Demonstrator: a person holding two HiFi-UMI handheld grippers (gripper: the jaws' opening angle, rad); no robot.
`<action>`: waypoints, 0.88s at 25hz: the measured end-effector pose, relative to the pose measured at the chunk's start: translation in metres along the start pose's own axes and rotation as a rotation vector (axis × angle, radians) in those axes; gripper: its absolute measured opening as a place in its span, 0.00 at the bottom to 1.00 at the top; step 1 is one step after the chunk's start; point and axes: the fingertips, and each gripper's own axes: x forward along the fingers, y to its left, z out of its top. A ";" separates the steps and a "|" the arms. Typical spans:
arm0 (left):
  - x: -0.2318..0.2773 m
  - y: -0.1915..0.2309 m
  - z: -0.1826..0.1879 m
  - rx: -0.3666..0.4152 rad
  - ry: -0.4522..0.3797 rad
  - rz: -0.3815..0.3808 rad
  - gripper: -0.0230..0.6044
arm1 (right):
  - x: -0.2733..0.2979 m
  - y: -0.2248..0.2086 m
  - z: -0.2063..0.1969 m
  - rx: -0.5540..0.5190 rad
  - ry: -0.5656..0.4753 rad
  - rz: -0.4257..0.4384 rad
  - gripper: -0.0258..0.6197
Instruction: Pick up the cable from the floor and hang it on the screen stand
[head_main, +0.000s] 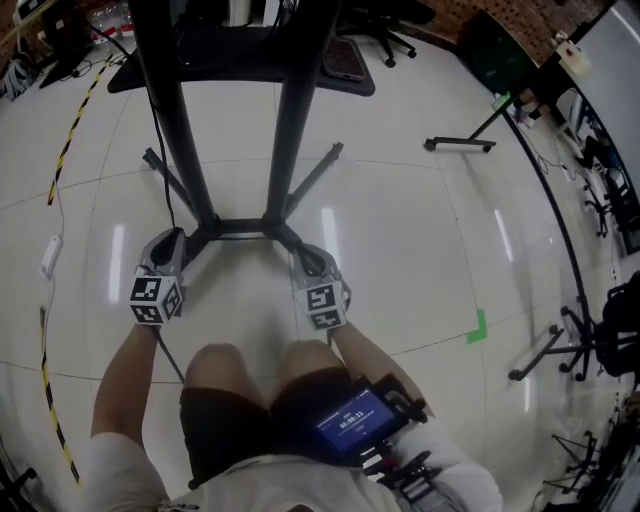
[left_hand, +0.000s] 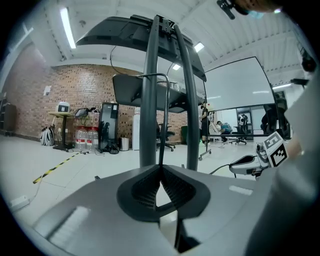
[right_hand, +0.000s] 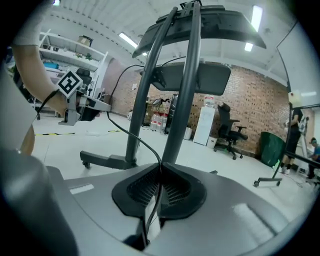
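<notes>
The black screen stand (head_main: 285, 110) rises on two poles right in front of me, its base legs spread on the white floor. A thin black cable (right_hand: 129, 130) runs between my two grippers. My left gripper (head_main: 172, 240) is at the stand's base on the left, shut on the cable (left_hand: 163, 135), which climbs along the poles (left_hand: 148, 125) and loops over near the top. My right gripper (head_main: 312, 262) is at the base on the right, also shut on the cable. In the right gripper view the cable leaves the right gripper (right_hand: 160, 172) and stretches left toward the left gripper (right_hand: 82, 102).
Yellow-black tape (head_main: 70, 130) and a white box (head_main: 50, 255) lie on the floor at left. Another stand's foot (head_main: 460, 145) and a green mark (head_main: 478, 325) are on the right. Office chairs (right_hand: 230, 135) and water bottles (left_hand: 85, 140) stand by the brick wall.
</notes>
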 end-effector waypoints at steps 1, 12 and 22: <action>0.002 0.000 0.011 0.001 -0.014 -0.001 0.06 | -0.001 -0.006 0.011 -0.011 -0.017 -0.009 0.09; -0.003 0.001 0.105 0.031 -0.078 -0.017 0.07 | -0.020 -0.046 0.114 0.016 -0.115 -0.056 0.09; -0.046 -0.003 0.216 -0.068 0.011 0.017 0.07 | -0.082 -0.063 0.242 0.058 -0.049 -0.027 0.09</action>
